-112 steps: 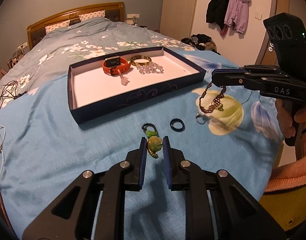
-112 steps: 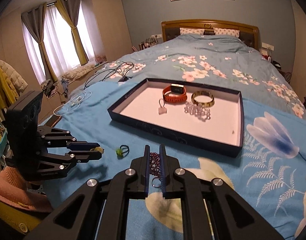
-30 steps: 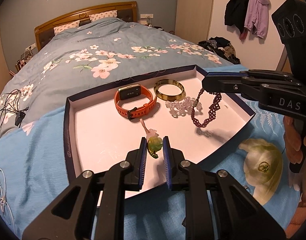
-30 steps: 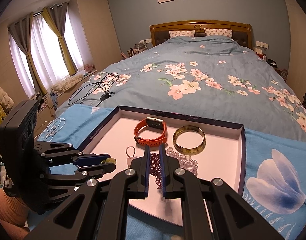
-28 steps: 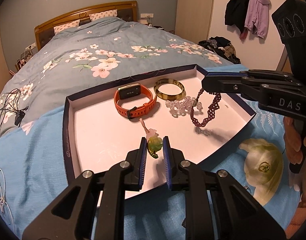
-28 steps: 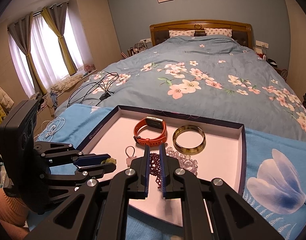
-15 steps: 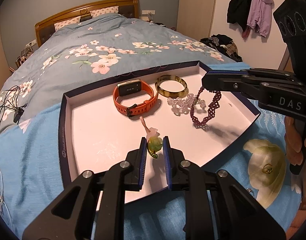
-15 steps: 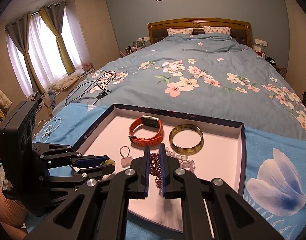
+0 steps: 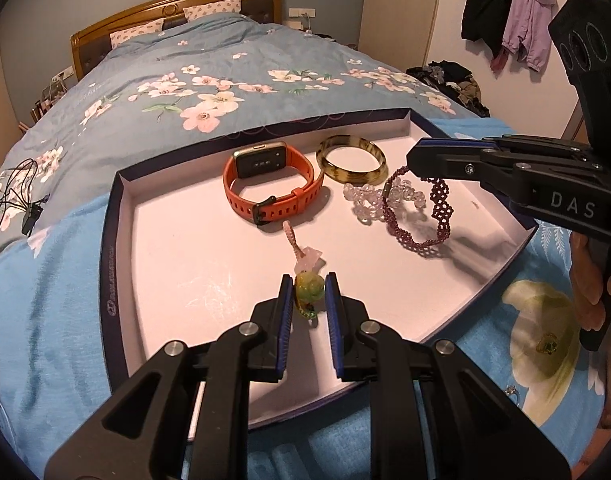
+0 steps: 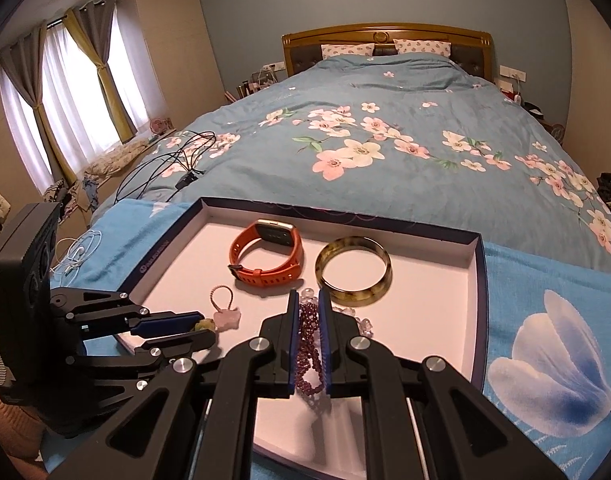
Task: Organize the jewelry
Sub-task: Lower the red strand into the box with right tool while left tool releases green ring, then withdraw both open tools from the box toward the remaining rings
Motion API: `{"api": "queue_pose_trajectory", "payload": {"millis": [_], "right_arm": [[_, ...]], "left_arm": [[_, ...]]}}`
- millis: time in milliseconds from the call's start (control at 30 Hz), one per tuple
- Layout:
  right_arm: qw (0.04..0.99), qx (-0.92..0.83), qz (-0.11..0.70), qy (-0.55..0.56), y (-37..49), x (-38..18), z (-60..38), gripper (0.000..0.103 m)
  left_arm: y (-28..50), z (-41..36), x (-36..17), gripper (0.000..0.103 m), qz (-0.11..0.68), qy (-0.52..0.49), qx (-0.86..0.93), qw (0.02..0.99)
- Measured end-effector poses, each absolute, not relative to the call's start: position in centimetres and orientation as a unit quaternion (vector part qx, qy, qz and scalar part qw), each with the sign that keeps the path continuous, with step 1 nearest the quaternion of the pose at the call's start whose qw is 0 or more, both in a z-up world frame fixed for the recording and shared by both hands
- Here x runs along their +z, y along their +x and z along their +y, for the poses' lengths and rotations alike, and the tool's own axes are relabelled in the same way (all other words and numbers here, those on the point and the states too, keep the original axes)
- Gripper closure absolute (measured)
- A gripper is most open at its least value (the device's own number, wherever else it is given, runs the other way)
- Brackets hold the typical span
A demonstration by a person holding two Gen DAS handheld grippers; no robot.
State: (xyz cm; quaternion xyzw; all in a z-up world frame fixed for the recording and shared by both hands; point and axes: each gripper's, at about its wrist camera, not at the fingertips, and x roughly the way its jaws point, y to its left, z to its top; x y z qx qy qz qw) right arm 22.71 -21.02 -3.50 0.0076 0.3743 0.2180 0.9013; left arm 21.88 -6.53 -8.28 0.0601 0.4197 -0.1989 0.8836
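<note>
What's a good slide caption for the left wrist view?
Left gripper holds a green charm over the tray; right gripper dangles a purple beaded bracelet.

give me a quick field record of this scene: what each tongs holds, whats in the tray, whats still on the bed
left tongs: shut on green charm, over tray
right tongs: shut on purple beaded bracelet, hanging over tray
tray: on blue blanket
in tray: orange watch, amber bangle, clear bead bracelet, pink charm
outside the tray: small green ring, silver ring
</note>
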Motion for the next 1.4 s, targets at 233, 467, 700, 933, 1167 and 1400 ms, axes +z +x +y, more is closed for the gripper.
{"api": "queue_pose_trajectory", "payload": {"millis": [233,467,700,933,1167,1400], "right_arm": [[0.9,0.211,0.381,0.008,23.1,-4.1,-21.1,0.095],[0.896,0.209,0.392,0.009,23.7,-4.6,-21.2,0.095],[0.895,0.198,0.4,0.011,23.9,-5.0,-21.5,0.094],[0.906,0.194,0.377,0.007,21.6,-3.3,-22.2,0.076],[0.909,0.22,0.354,-0.028,15.9,-1.9,-22.4,0.069],[0.896,0.249,0.366,-0.046,10.5,-3.1,-21.8,0.069]], "left_arm": [[22.4,-6.7,-8.6,0.087,0.423,0.059,-0.195,0.883],[22.4,-6.5,-8.4,0.084,0.421,0.05,-0.191,0.886],[21.8,-6.1,-7.6,0.072,0.412,0.04,-0.187,0.891],[19.0,-4.9,-4.8,0.057,0.373,0.046,-0.183,0.908],[14.2,-3.2,-3.5,0.054,0.346,0.066,-0.193,0.916],[10.2,-2.8,-5.4,0.054,0.369,0.084,-0.204,0.903]]}}
